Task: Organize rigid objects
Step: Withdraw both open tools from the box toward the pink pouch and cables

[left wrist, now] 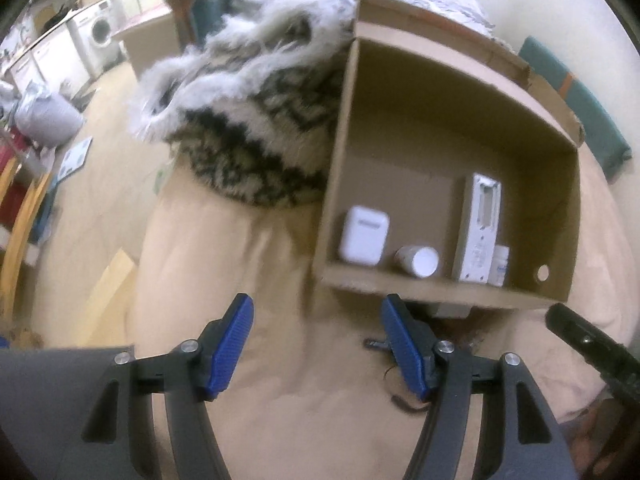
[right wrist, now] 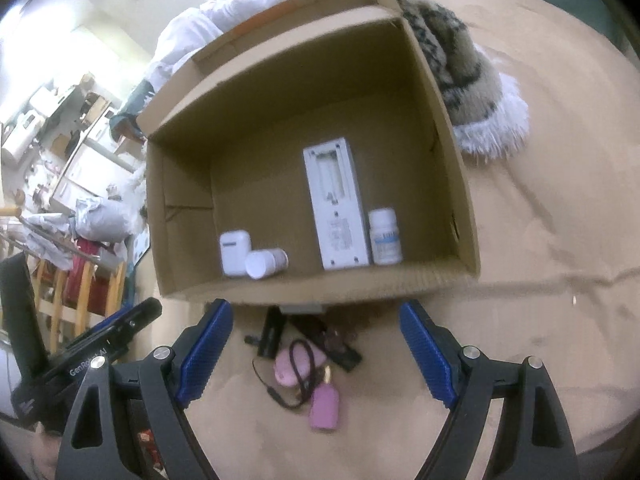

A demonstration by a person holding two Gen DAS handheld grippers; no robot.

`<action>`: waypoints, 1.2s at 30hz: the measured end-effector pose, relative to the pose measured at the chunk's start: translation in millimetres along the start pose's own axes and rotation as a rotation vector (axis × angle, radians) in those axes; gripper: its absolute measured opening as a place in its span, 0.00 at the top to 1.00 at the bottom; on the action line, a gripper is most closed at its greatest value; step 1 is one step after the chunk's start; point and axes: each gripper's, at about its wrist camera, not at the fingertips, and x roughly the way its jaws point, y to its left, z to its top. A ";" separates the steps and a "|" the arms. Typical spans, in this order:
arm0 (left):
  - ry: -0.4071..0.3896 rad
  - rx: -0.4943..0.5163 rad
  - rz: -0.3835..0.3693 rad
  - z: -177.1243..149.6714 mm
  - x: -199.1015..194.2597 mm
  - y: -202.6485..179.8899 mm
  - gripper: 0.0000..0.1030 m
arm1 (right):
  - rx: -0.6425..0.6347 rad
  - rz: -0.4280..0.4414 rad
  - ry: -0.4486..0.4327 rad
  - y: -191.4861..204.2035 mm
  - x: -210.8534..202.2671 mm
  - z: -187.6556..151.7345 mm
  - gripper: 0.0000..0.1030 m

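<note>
inside cardboard box (right wrist: 448, 128), white remote (right wrist: 338, 204) upright, pill bottle (right wrist: 267, 263) on side

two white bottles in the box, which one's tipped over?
The white-capped bottle beside the earbud case, lying on its side with its cap toward the camera. The other bottle stands upright against the long white device.

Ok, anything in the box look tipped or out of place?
One thing: the small jar lies on its side beside the earbud case, while the bottle stands upright next to the remote. The box itself looks intact.
</note>
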 end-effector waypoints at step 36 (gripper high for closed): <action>0.308 0.148 -0.031 -23.4 107.5 -65.9 0.46 | 0.154 0.008 0.097 -23.0 25.6 -0.5 0.12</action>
